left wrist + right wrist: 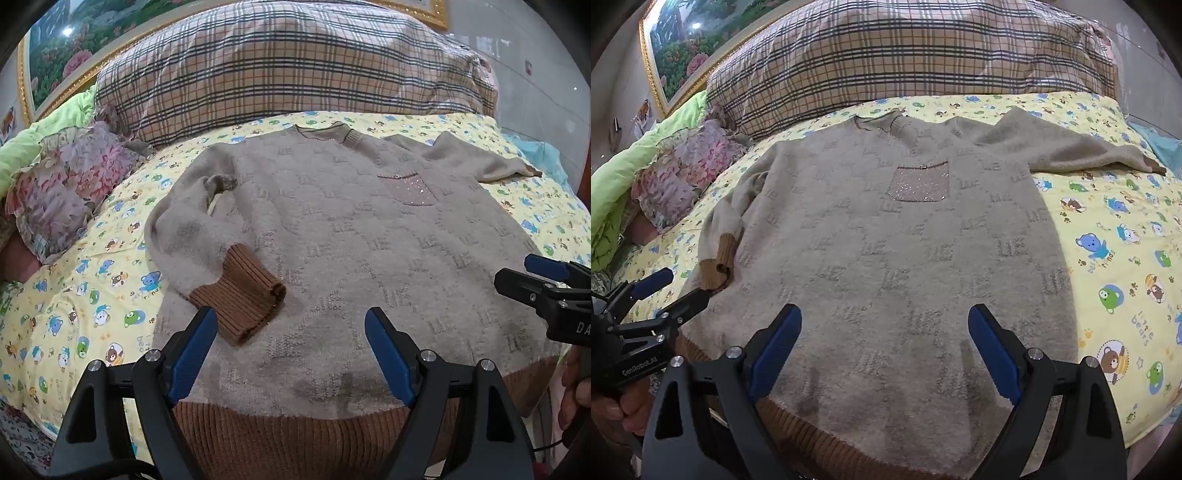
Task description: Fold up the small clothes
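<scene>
Sweater (pixel 351 236) spread flat, front up, on bed (pixel 74 314), hem near, collar far: ready for folding. Left sleeve (pixel 207 236) already doubled inward onto body, cuff on chest; right sleeve (pixel 1071 151) out, likely next. Left tool (pixel 291 354), right tool (pixel 884 354) both wide, empty, hovering over hem.

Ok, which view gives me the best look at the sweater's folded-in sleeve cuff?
The left wrist view: the brown ribbed cuff lies close and face-on, on the sweater just beyond the left hand-held gripper. The right wrist view shows the same cuff only small and edge-on at the far left.
</scene>
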A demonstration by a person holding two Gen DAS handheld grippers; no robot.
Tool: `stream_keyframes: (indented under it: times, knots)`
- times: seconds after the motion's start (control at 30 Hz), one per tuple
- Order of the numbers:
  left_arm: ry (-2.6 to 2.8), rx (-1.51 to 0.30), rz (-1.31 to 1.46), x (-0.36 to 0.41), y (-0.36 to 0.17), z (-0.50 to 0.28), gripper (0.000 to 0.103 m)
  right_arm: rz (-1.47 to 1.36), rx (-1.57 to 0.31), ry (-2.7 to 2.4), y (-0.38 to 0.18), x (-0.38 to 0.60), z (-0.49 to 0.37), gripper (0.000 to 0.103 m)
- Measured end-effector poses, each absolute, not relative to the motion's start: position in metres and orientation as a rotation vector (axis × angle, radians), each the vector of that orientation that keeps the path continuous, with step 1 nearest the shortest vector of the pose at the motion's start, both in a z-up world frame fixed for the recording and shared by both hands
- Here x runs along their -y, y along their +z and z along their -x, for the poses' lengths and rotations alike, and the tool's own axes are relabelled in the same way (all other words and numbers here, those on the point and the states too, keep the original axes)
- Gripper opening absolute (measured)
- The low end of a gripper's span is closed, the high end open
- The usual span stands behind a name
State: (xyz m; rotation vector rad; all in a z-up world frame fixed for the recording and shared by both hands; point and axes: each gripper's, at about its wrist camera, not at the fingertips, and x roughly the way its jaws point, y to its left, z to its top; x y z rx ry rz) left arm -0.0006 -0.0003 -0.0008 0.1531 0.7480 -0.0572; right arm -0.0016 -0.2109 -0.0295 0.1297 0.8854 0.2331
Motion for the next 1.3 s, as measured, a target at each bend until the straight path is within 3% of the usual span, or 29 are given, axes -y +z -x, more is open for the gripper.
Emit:
stream_keyframes:
  times: [1.3]
  knots:
    - [-0.054, -0.781, -0.2, 0.0034, -0.0033, -0.0073, 0.083, -0.176, -0.893, 0.252, -0.0283, 0.2106, -0.0018, 0.092]
